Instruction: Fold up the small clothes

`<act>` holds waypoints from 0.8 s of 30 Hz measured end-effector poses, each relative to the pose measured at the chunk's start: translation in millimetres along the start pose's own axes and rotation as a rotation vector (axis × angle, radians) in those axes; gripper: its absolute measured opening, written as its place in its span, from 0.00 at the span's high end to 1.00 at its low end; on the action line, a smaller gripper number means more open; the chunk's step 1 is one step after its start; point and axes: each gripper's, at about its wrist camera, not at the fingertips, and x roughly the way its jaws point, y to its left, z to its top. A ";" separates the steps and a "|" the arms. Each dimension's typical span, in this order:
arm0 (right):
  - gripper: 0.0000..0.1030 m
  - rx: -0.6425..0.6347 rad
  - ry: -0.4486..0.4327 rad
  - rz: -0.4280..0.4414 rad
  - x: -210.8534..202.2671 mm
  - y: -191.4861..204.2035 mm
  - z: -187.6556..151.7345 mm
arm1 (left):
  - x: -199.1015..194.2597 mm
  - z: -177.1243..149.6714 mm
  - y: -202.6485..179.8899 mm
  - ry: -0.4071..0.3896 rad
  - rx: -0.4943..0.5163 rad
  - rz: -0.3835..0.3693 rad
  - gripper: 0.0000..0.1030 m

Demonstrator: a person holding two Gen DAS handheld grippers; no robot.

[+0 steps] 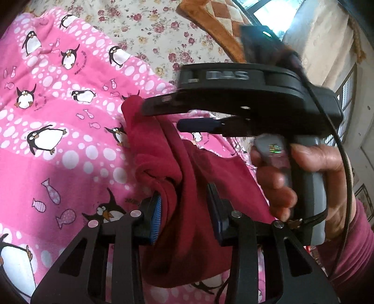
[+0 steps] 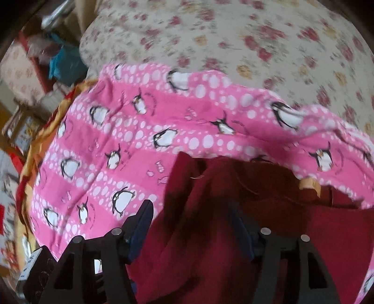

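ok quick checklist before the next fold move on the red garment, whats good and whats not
1. Red garment between the left gripper jaws: ok.
2. Left jaws pressing the cloth: cannot tell; a gap shows beside one pad.
3. Red garment between the right gripper jaws: ok, though the view is blurred.
4. Right jaws clamped: cannot tell.
5. Garment lying flat: not ok, it is bunched and lifted.
6. Pink penguin blanket spread underneath: ok.

We are in a home bedroom: a floral sheet [image 1: 149, 21] covers the bed, a pink penguin blanket [image 1: 58, 112] lies on it, a quilted cushion [image 1: 217, 18] sits beside a bright window [image 1: 275, 11].
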 end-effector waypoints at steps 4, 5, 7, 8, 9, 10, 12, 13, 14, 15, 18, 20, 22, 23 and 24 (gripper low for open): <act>0.31 -0.032 0.109 -0.058 34.5 11.4 3.1 | -0.2 -1.5 0.2 0.003 0.006 0.010 0.66; 0.31 -0.018 0.127 -0.049 42.3 9.9 2.5 | 0.6 -1.3 0.2 0.005 0.006 0.014 0.66; 0.31 0.013 0.124 -0.045 52.3 4.2 -0.4 | 2.9 -1.7 2.4 0.014 -0.003 0.022 0.66; 0.32 0.013 0.096 -0.050 51.9 1.4 -1.9 | 3.7 -2.1 3.4 0.018 -0.008 0.023 0.66; 0.34 0.008 0.071 -0.050 50.3 -0.9 -3.2 | 5.1 -2.4 4.2 0.023 -0.011 0.028 0.66; 0.42 -0.005 0.055 -0.052 48.6 -3.3 -4.9 | 5.8 -2.6 4.8 0.026 -0.012 0.031 0.66; 0.52 -0.028 0.054 -0.059 45.7 -7.1 -7.4 | 7.9 -3.2 5.3 0.034 -0.014 0.037 0.66; 0.56 -0.035 0.047 -0.050 42.4 -9.1 -8.3 | 9.1 -3.4 5.3 0.037 -0.013 0.045 0.66; 0.60 -0.040 0.042 -0.046 40.1 -9.7 -8.8 | 9.5 -3.9 5.3 0.039 -0.012 0.050 0.66; 0.61 -0.049 0.033 -0.044 36.1 -10.5 -9.3 | 9.8 -4.9 5.4 0.043 -0.014 0.058 0.66; 0.63 -0.048 0.023 -0.033 31.7 -11.9 -10.6 | 9.8 -8.1 7.3 0.060 -0.027 0.093 0.60; 0.64 -0.040 0.019 -0.025 30.8 -13.9 -11.6 | 10.4 -10.1 8.9 0.069 -0.036 0.107 0.50; 0.64 -0.023 0.016 -0.013 28.5 -18.4 -12.8 | 9.7 -11.7 7.1 0.057 -0.022 0.120 0.48; 0.64 -0.013 0.015 -0.010 27.6 -20.6 -13.6 | 10.4 -12.3 6.1 0.058 -0.014 0.128 0.48; 0.64 -0.003 0.014 -0.007 26.2 -24.0 -14.4 | 11.2 -13.1 5.2 0.060 -0.006 0.133 0.48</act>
